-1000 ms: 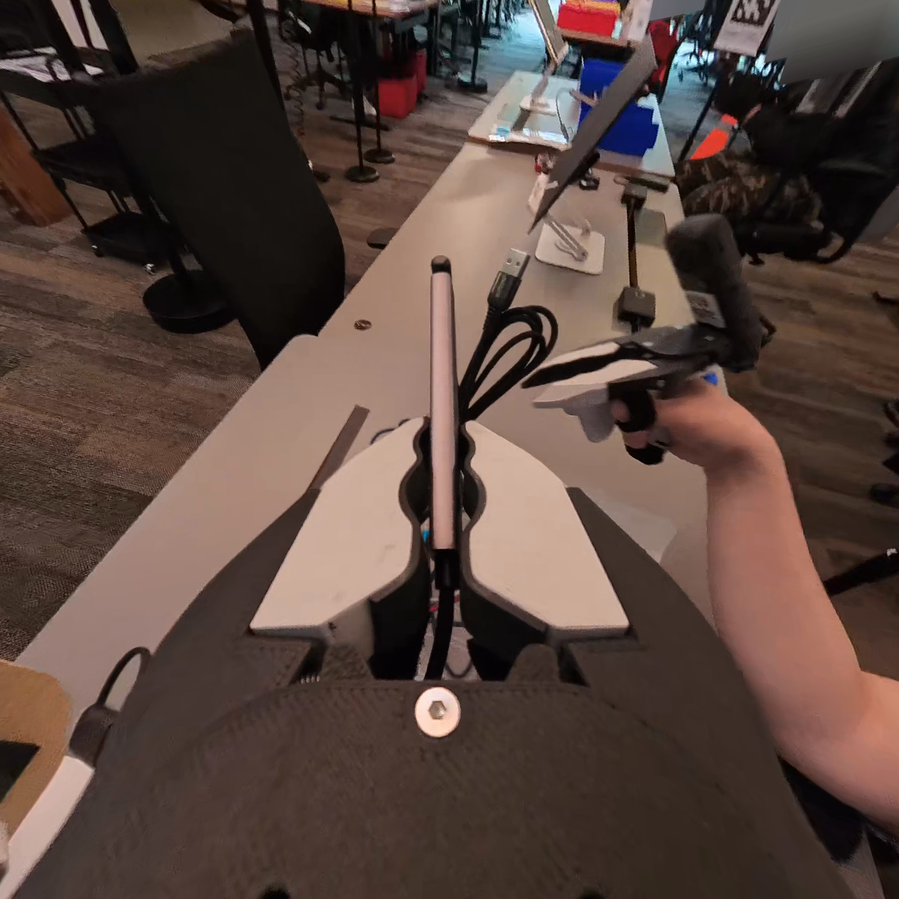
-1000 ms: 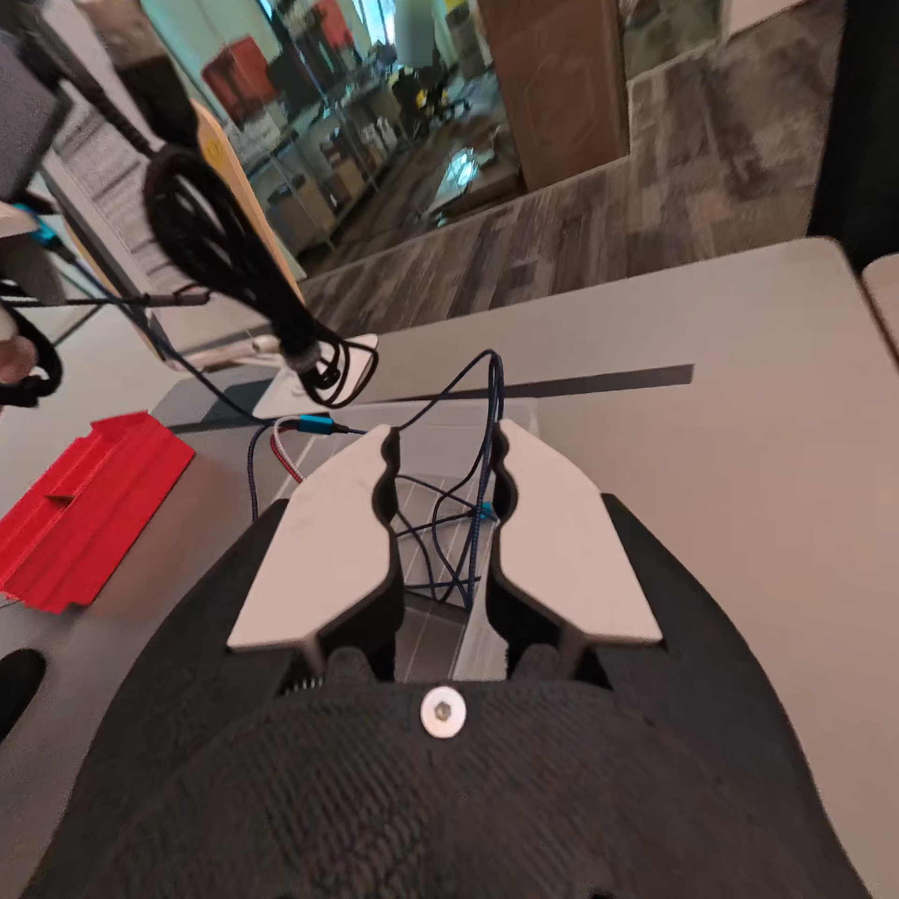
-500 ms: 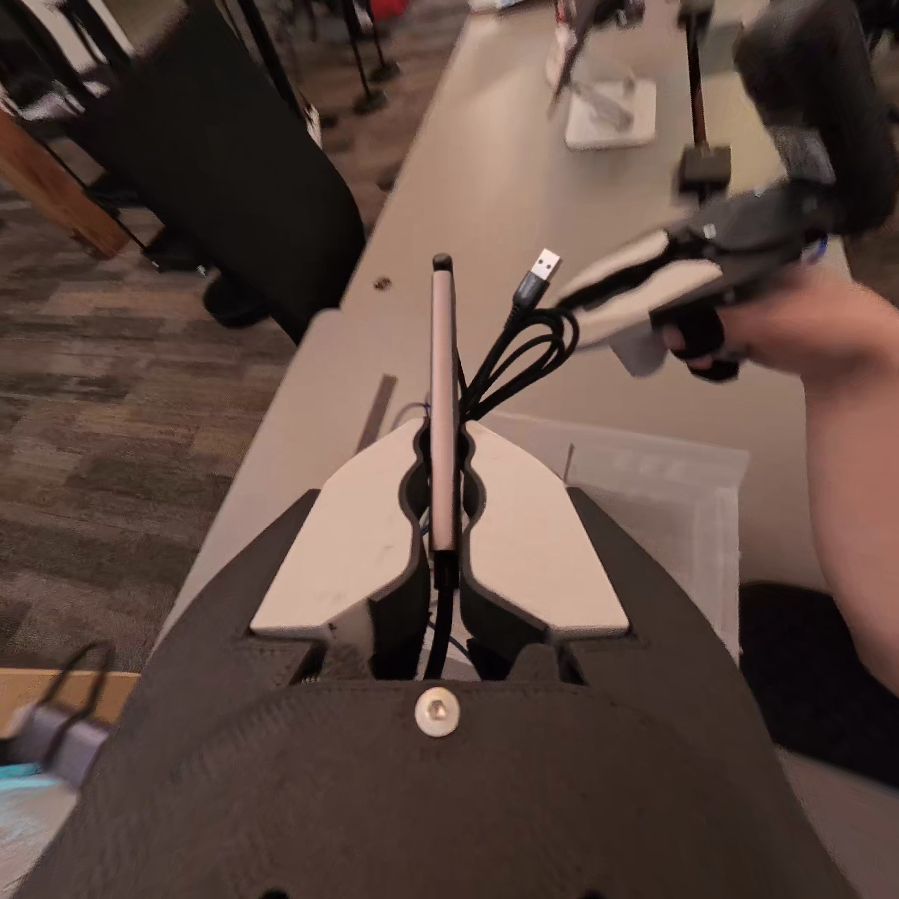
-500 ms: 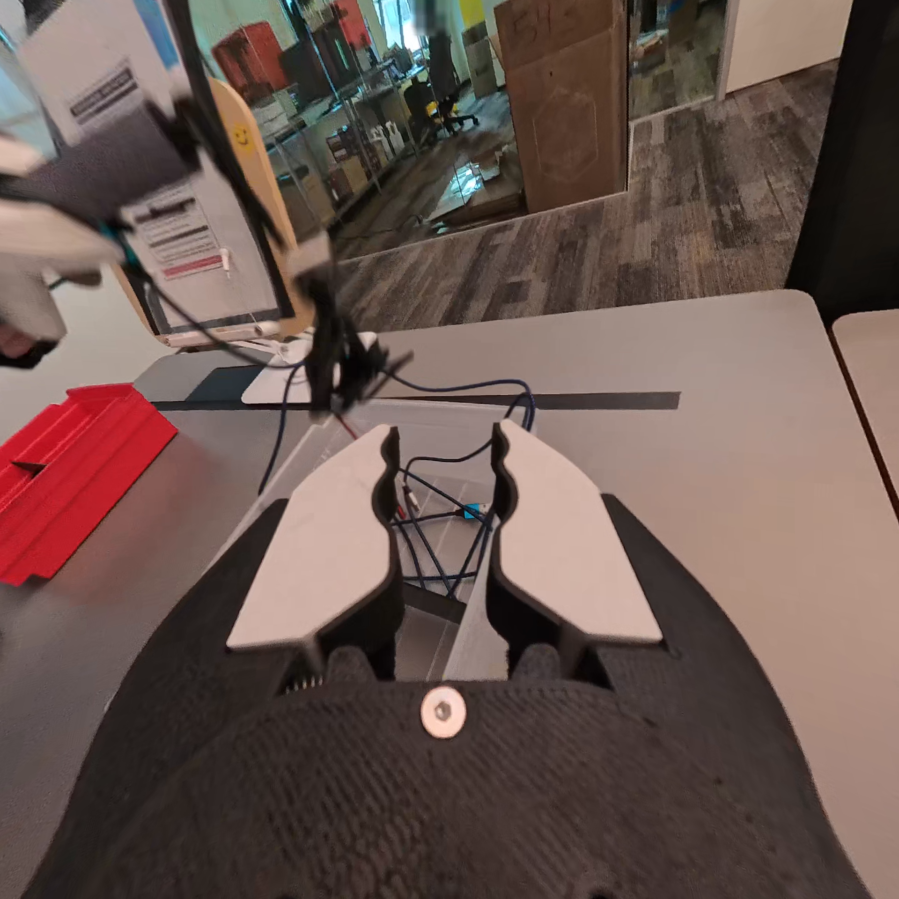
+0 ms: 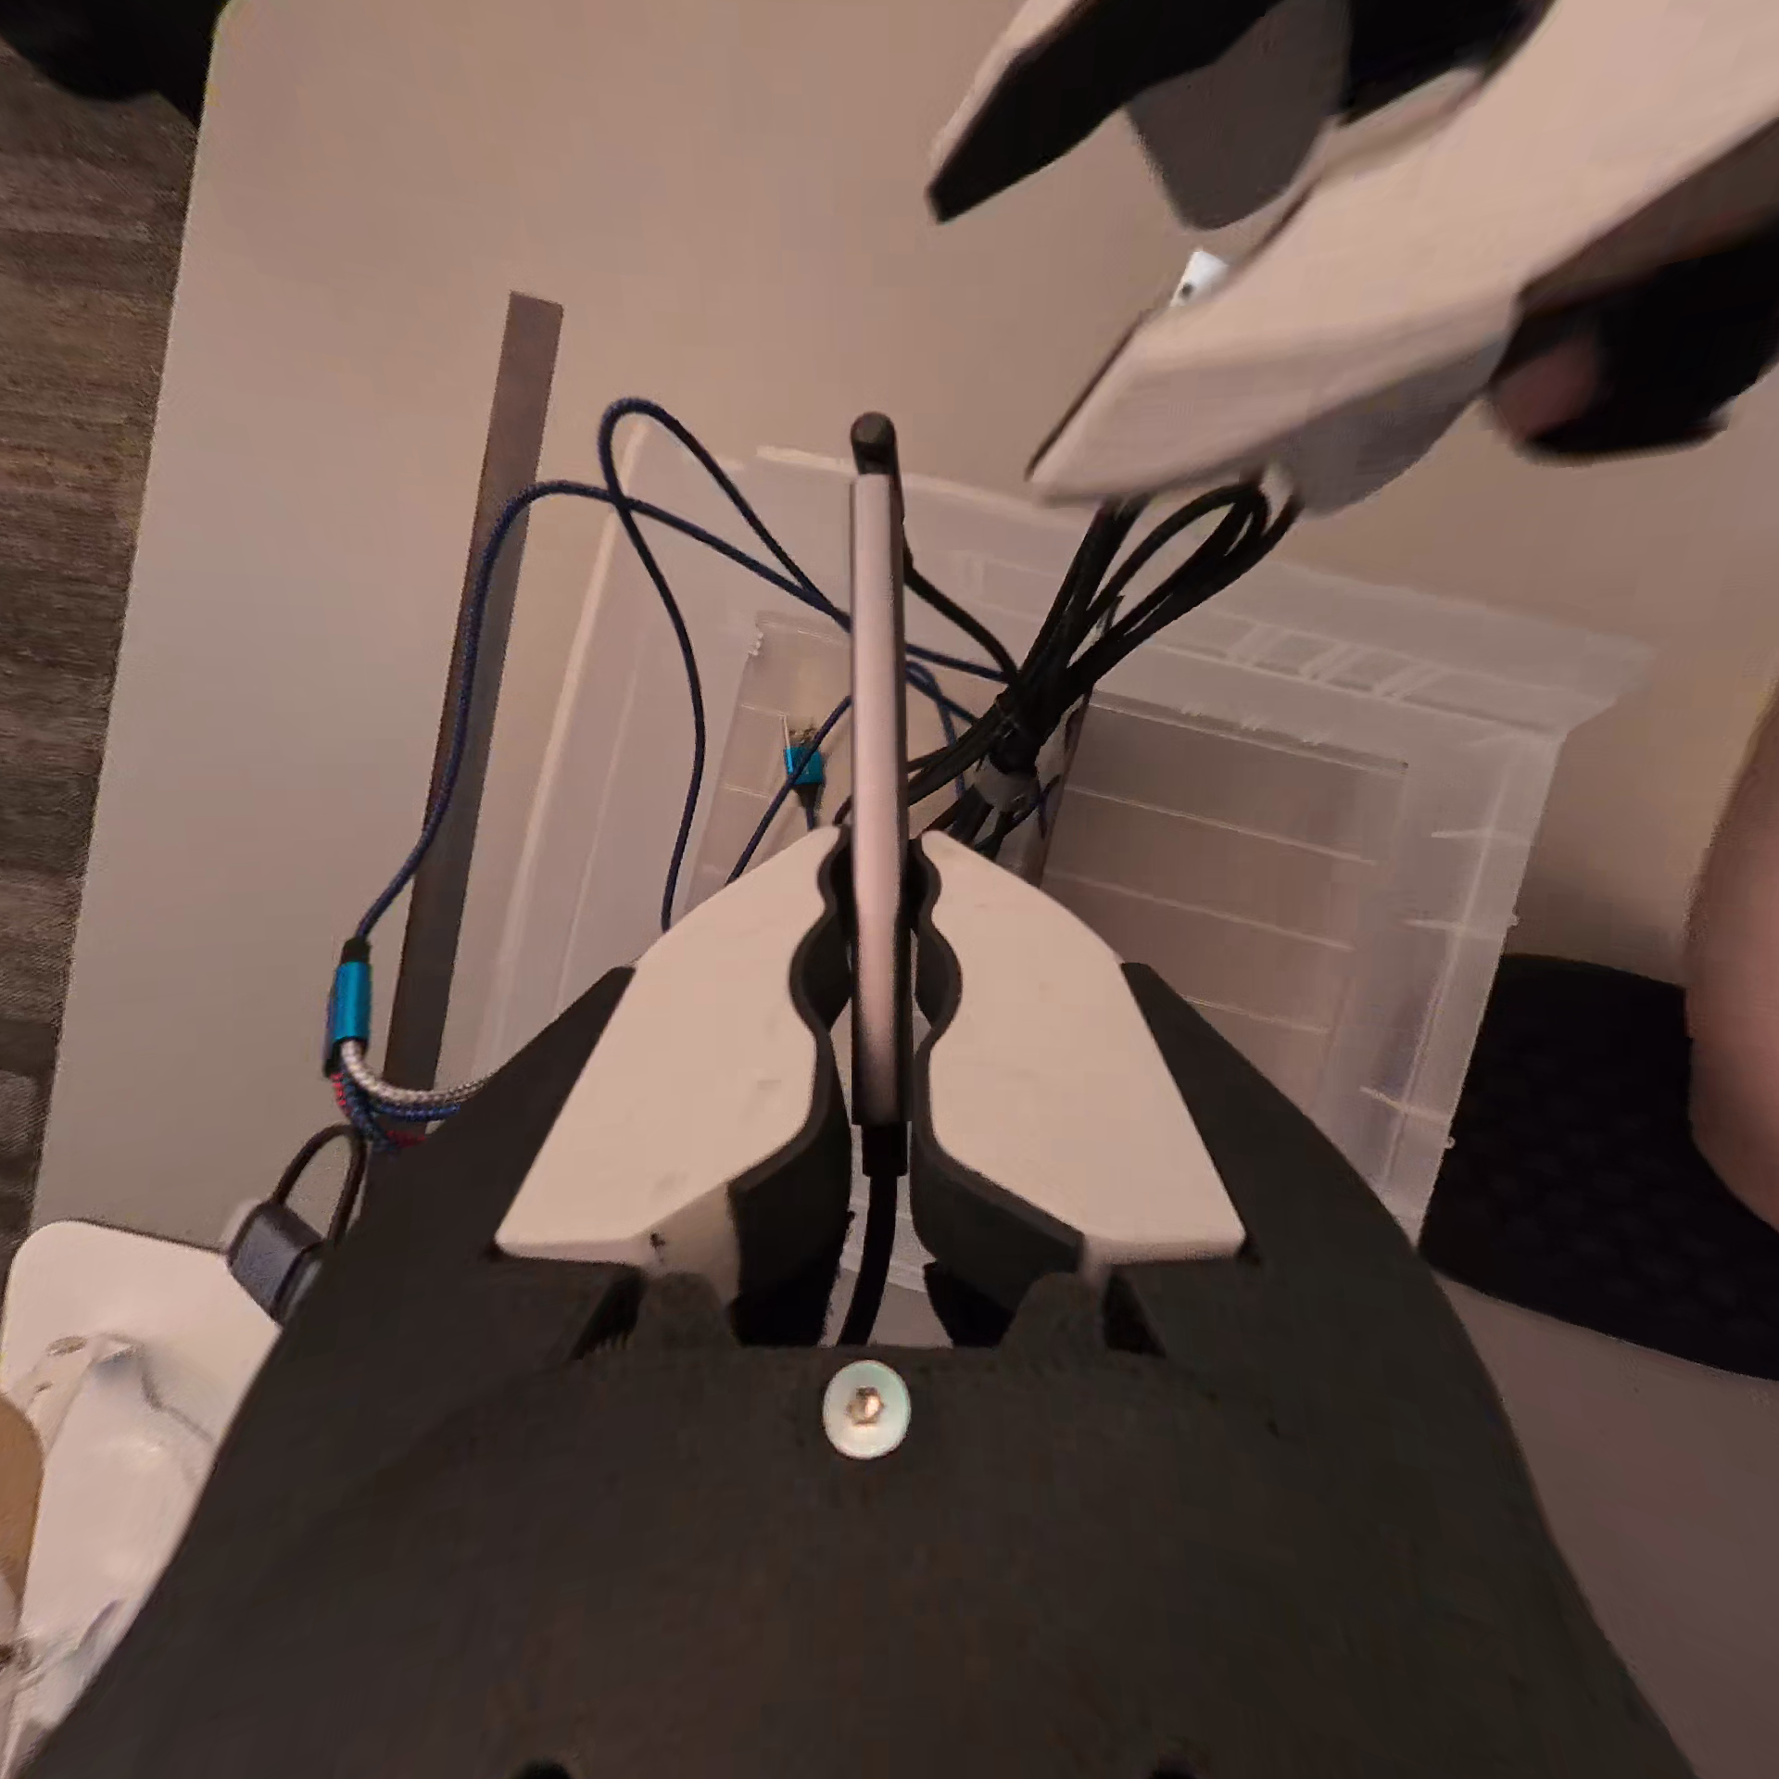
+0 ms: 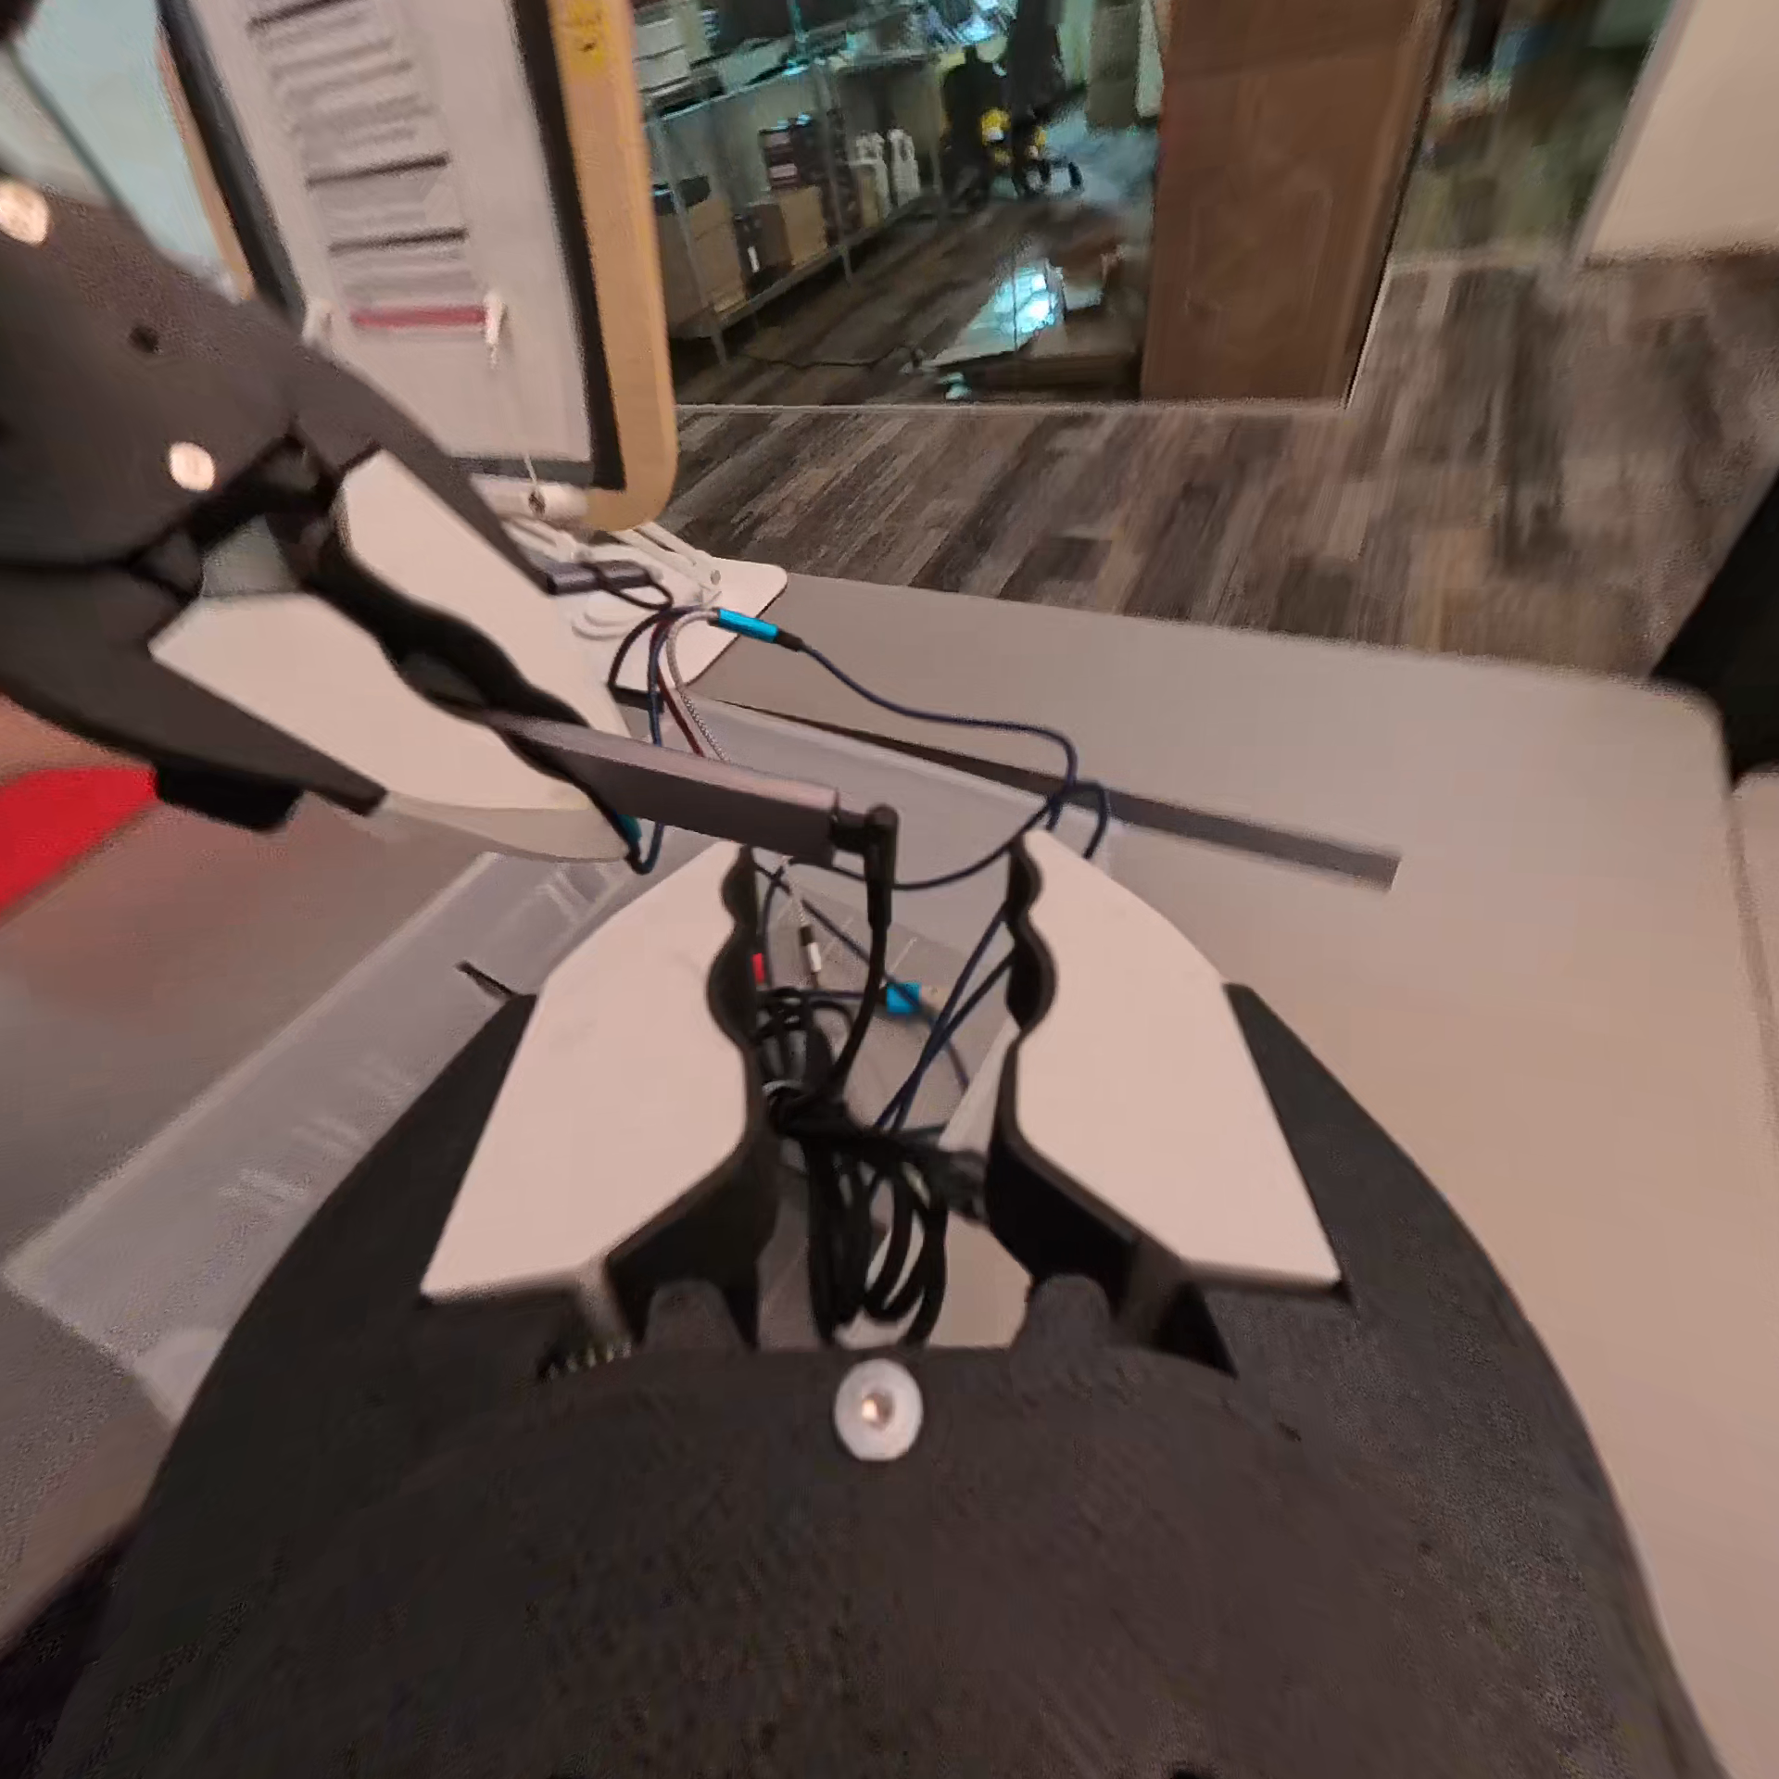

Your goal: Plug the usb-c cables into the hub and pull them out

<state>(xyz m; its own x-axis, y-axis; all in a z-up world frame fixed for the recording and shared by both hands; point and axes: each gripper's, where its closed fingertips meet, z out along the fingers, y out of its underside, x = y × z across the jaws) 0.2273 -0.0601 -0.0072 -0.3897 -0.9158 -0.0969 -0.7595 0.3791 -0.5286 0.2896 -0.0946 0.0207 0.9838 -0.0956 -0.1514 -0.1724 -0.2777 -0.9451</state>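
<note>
My left gripper [image 5: 878, 847] is shut on a slim grey hub [image 5: 876, 674], seen edge-on and held over a clear plastic bin [image 5: 1251, 770]. A black cable plugged into the hub's far end [image 5: 871, 433] hangs into a tied black bundle [image 5: 1088, 655]. Thin blue cables [image 5: 664, 578] with a blue plug [image 5: 802, 767] lie in the bin. My right gripper [image 5: 992, 327] is open, blurred, just above the bundle. In the right wrist view my right gripper [image 6: 876, 866] is open, its tips just below the hub's end [image 6: 674, 770]. The bundle [image 6: 866, 1203] lies between its fingers, ungripped.
A dark tape strip [image 5: 481, 674] runs along the grey table left of the bin. A blue-sleeved multi-cable [image 5: 347, 1001] lies by a white stand base [image 5: 96, 1348]. A framed board [image 6: 433, 241] stands behind and a red tray [image 6: 67, 828] is at the left. A bare forearm [image 5: 1733, 963] is at the right.
My left gripper has tipped down with the hub, so it now looks into the bin. My right gripper has moved in close to the hub's end and over the black bundle.
</note>
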